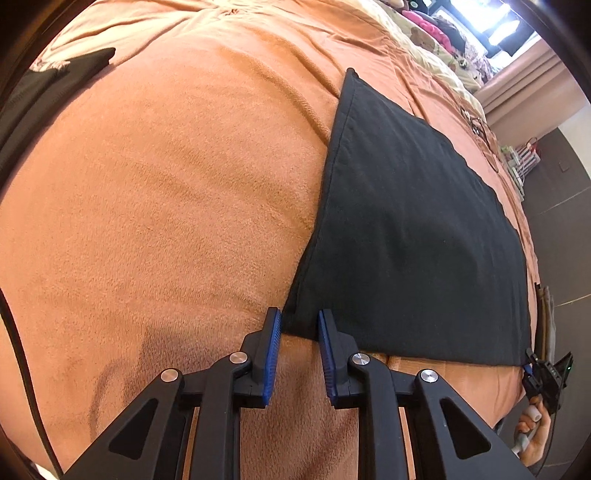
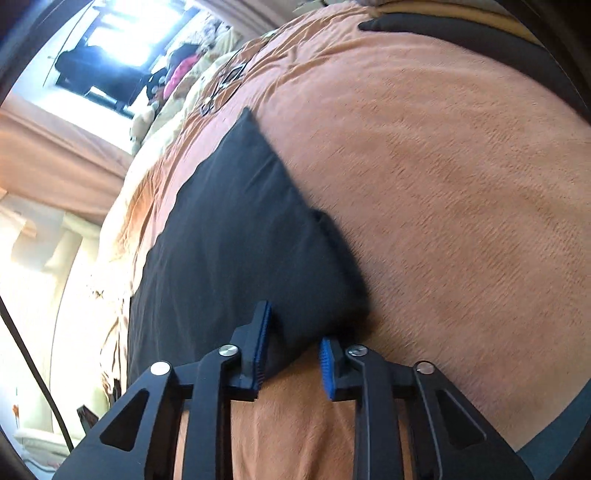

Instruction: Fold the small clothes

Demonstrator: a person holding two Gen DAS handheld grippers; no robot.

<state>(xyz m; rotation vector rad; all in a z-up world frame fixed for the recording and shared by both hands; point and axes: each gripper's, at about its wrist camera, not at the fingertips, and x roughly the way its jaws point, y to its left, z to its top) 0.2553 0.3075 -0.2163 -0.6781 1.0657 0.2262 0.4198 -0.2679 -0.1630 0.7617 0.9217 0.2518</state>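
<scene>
A black cloth [image 1: 413, 221] lies flat on an orange plush blanket [image 1: 166, 184]. My left gripper [image 1: 298, 314] points down at the cloth's near left corner. That corner fills the narrow gap between its blue pads, which pinch it. In the right wrist view the same black cloth [image 2: 236, 240] ends in a bunched near corner. My right gripper [image 2: 295, 325] is shut on that corner, and the fabric hangs between the pads. My right gripper [image 1: 530, 363] also shows small at the cloth's far near corner, held by a hand [image 1: 532, 439].
Another dark garment [image 1: 55, 85] lies at the blanket's far left edge and shows again [image 2: 461, 33] at the top of the right wrist view. Pillows and soft toys [image 1: 424, 26] crowd the bed's head. The bed edge drops to a dark floor [image 1: 569, 221].
</scene>
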